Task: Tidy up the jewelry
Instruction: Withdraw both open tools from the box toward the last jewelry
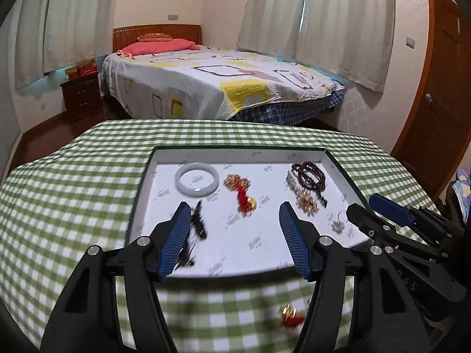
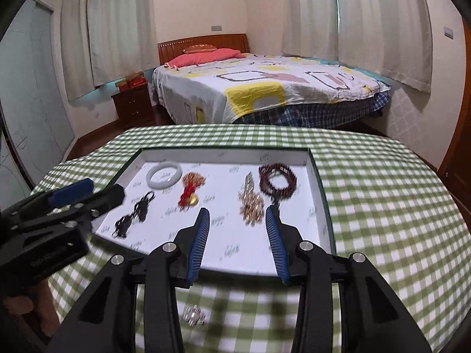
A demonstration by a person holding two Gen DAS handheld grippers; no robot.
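The tray (image 1: 164, 158) of jewelry lies on the checked worktop (image 1: 73, 176), just beyond both tongs. The left tongs (image 1: 232, 211) and right tongs (image 2: 237, 216) gape empty over its near part. Only the left view shows a gold-red charm (image 1: 290, 314) on the cloth; only the right, a silvery piece (image 2: 192, 316). Bare cloth surrounds the tray.

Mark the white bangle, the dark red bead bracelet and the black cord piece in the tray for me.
white bangle (image 1: 197, 182): left wrist view, on the near band of the ring.
dark red bead bracelet (image 2: 278, 178): right wrist view, on its right-hand strand.
black cord piece (image 2: 134, 213): right wrist view, middle of the tangle.
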